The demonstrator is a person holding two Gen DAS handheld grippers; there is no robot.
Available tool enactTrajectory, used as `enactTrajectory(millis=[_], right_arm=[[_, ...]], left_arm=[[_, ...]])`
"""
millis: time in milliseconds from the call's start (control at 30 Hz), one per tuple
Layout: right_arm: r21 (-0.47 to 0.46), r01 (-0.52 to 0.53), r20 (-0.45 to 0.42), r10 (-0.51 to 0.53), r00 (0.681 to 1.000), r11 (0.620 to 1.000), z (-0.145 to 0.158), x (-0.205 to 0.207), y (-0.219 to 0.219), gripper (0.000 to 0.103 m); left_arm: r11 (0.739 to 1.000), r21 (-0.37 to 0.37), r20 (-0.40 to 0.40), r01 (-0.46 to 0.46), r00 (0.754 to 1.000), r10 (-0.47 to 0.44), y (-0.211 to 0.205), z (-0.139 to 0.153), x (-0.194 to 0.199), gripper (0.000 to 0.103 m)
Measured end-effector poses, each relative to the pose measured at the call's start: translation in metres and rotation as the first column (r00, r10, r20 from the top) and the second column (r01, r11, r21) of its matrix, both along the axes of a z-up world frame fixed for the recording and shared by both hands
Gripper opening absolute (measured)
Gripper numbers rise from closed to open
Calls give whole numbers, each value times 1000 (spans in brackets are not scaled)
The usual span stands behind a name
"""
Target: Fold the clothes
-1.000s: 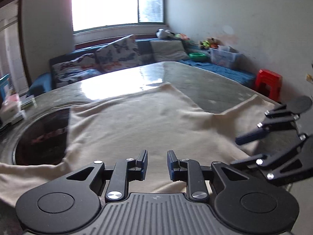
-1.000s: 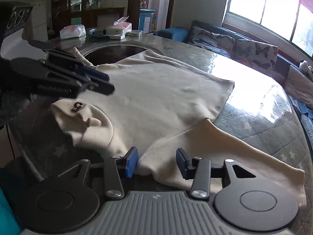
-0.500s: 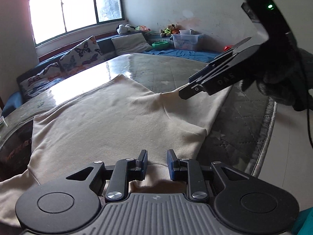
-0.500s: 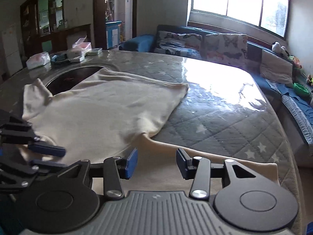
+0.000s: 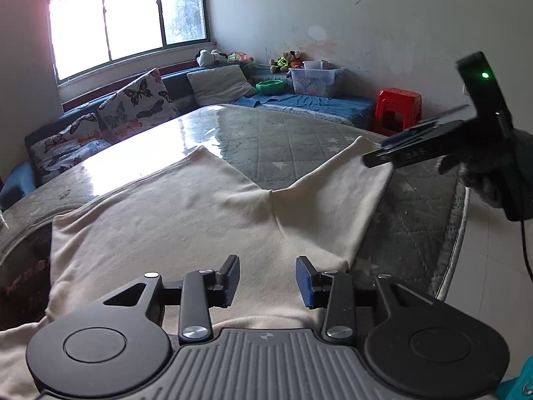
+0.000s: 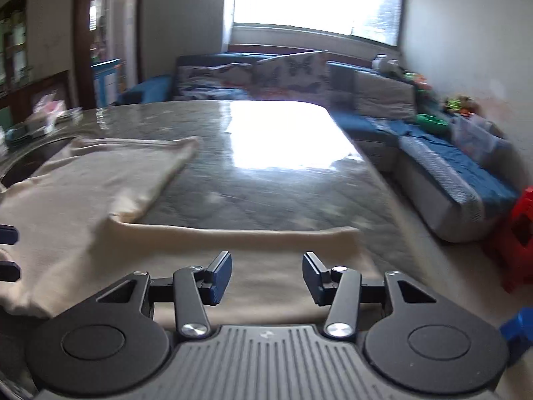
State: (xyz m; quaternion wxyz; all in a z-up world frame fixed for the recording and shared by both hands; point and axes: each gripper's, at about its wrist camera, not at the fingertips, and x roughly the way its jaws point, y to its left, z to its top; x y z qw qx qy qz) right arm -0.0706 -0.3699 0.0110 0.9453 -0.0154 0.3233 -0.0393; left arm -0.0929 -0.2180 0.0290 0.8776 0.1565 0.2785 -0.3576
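Showing no readable writing, cream sweatshirt lies across quilted table.

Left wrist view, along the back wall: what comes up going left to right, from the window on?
Window → white plush toy → green bowl → clear storage bin → red stool.

Right wrist view: blurred throughout
Cream garment: near hem hidden behind left gripper
Left gripper fingertips: cut off at frame edge
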Motion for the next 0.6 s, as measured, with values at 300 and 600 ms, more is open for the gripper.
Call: enactTrajectory(millis=[300, 600], right_arm=[[107, 183, -3, -184, 983, 977, -17, -11, -48, 46], [143, 213, 24, -218, 976, 967, -20, -5, -50, 8]], left_arm=[[1000, 25, -5, -4, 1000, 4, -17, -14, 0, 40], [1000, 17, -2, -13, 1000, 13, -17, -10, -1, 41]])
